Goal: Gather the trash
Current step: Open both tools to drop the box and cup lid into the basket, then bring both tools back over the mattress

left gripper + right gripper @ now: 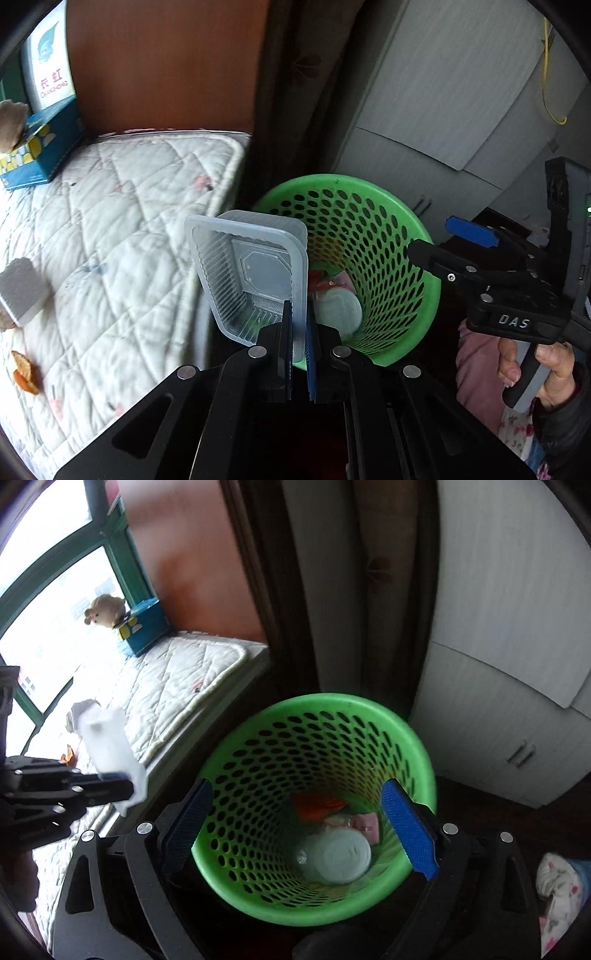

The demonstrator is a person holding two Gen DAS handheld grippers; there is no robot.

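My left gripper (300, 325) is shut on the rim of a clear plastic food tray (251, 273) and holds it tilted at the left edge of a green perforated basket (373, 236). The basket holds trash: a pale round lid (338, 308), red and pink scraps. In the right wrist view the tray (109, 746) shows blurred at the left, held by the left gripper (114, 788). My right gripper (299, 827) is open and empty, directly above the basket (314, 760). It also shows at the right of the left wrist view (439, 240).
A white quilted mattress (122, 229) lies left of the basket, with a white foam block (22, 295), orange peel (26, 371), a blue tissue box (44, 147) and a plush toy (105, 609). Grey cabinets (498, 720) stand behind the basket.
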